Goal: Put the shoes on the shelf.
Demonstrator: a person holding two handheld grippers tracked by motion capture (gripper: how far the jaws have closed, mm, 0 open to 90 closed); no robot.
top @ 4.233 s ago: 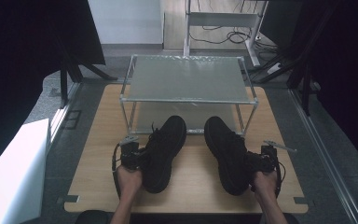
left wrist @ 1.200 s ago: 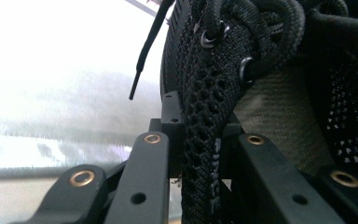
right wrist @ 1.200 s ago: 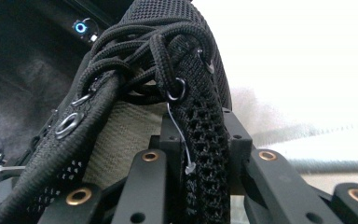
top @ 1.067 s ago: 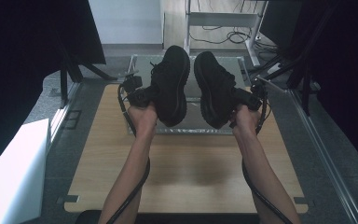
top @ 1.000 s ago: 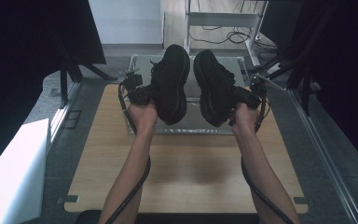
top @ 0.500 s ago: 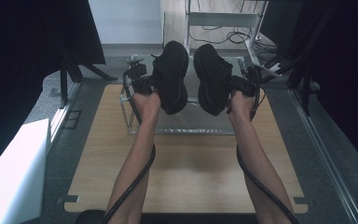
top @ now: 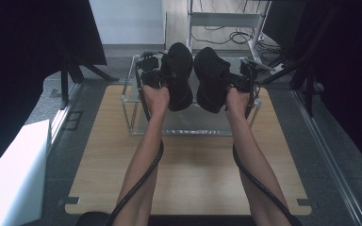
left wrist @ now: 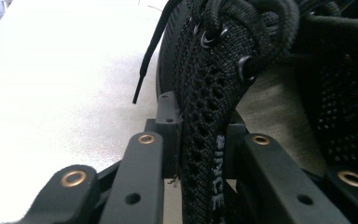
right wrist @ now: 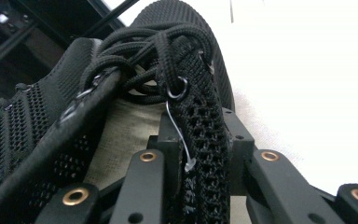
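A: Our left tool is clenched on the mesh side wall of the left shoe, just below the eyelets; the fabric runs pinched between the two jaws. Its jaws have just been opening a little, yet the wall sits between them and the pads press on it.

B: Same on our side. The right tool grips the right shoe at its collar, next to the lace knot, and a thin plastic tag loop hangs there.

A: From above, the left shoe and the right shoe are side by side over the top of the rack, at twelve o'clock from us, toes pointing to twelve. We cannot tell whether the soles touch the top yet.

B: The rack stands on the bench, at its far edge.

A: How will they handle? We judge them light, with soft knit uppers that fold under the pads, so each shoe can swing or droop from a one-wall hold.

B: Agreed. The collar by the eyelets is the stiffest bit of fabric, and we judge it the best hold. The laces are loose and could snag on a jaw as we let go.
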